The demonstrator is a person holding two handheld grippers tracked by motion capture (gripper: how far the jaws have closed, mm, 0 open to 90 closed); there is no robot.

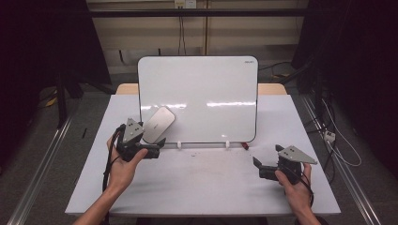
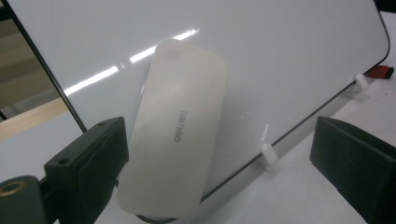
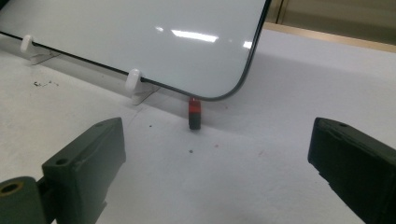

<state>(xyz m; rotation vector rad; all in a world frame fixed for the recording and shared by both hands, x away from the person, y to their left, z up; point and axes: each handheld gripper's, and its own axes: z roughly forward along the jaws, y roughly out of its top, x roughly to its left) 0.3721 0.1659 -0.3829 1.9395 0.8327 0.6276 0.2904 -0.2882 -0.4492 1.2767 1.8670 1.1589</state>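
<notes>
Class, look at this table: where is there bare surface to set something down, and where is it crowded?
Bare: the table front between the left gripper and right gripper, and the strip right of the whiteboard. Crowded: the whiteboard's lower left corner, where the eraser lies against it, and its foot with white supports and red-black marker.

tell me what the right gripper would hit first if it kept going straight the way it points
Most likely the small red and black marker lying at the whiteboard's lower corner, centred between the open jaws of the right gripper. Depth is hard to judge.

Bare forearms, black left tool (image 1: 158, 148) and right tool (image 1: 257, 168), grey triangular plates, black cables
</notes>
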